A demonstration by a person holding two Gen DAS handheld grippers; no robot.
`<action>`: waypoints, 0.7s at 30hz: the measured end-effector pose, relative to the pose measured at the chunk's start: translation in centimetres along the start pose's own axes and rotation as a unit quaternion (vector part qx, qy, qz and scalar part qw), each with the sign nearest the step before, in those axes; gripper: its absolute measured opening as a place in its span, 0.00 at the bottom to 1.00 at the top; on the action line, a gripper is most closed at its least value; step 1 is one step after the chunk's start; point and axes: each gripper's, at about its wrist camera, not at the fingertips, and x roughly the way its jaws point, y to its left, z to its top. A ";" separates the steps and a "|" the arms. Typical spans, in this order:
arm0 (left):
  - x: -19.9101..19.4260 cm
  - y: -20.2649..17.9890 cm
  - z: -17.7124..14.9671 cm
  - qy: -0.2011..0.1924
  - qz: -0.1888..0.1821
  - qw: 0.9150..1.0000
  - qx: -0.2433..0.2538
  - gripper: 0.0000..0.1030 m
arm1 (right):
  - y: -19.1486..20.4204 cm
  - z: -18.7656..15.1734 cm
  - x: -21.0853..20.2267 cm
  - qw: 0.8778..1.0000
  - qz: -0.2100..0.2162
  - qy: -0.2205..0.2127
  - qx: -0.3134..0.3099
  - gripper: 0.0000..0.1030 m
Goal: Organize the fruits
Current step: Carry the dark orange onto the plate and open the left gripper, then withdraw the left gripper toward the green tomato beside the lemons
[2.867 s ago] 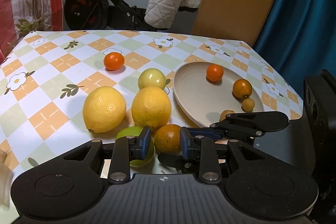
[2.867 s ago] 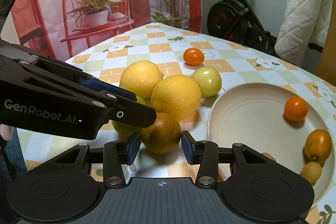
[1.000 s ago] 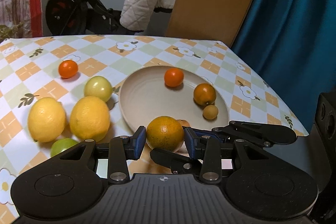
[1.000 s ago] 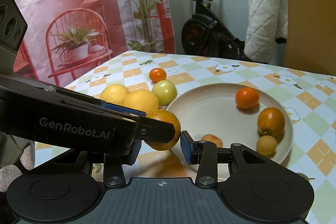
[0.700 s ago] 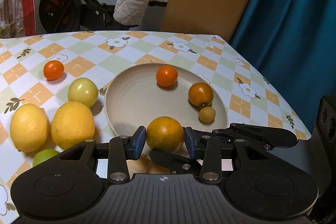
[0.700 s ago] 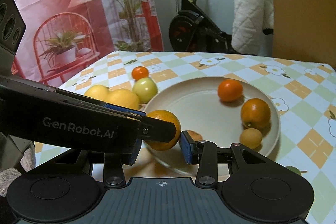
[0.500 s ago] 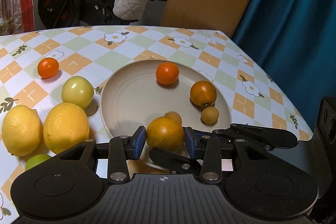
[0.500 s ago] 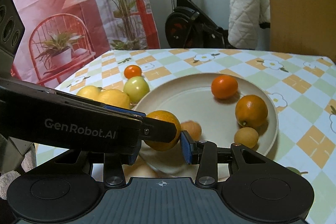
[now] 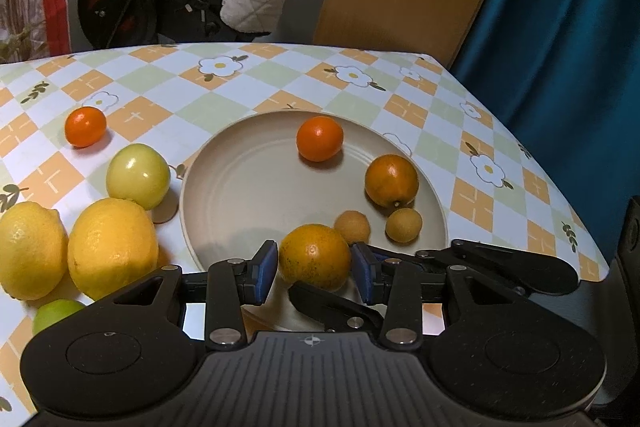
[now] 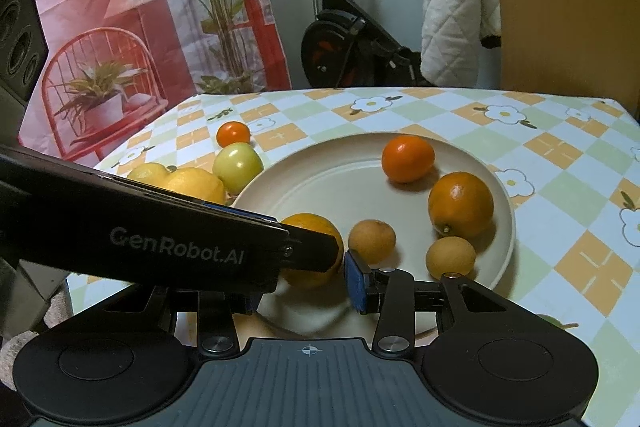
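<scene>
The large round orange with a dimpled, speckled peel sits low and centre in the left wrist view, over the near rim of the shallow beige ceramic plate. Whether it already bears on the plate cannot be told.

Tool state:
1. The left gripper is closed on the orange; both blue pads meet its flanks at the widest girth.
2. The right gripper has its jaws opening, with the orange between them. In the right wrist view the one pad that shows stands a sliver clear of the peel. The other pad is hidden behind the left gripper's finger.

Handling, as a judgement:
- Expect the orange to be fairly heavy for its size, firm, and slightly yielding. The peel gives moderate friction and is not fragile.
- Being round, it will roll once released. Take hold across the equator, never near the top.
- A small tan round fruit lies just behind it on the plate. Release gently so that the two do not knock.
</scene>
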 end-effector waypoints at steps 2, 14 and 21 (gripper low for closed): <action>-0.2 -0.1 0.0 -0.004 0.006 1.000 0.002 0.42 | 0.1 0.0 -0.2 1.000 -0.006 -0.002 -0.003 0.39; -3.7 1.9 -0.1 -0.042 0.038 0.998 -0.020 0.43 | 1.3 0.4 -1.6 0.999 -0.022 -0.019 -0.024 0.42; -5.3 2.9 -0.8 -0.057 0.065 0.996 -0.029 0.45 | 2.1 0.3 -2.2 0.999 -0.020 -0.023 -0.035 0.45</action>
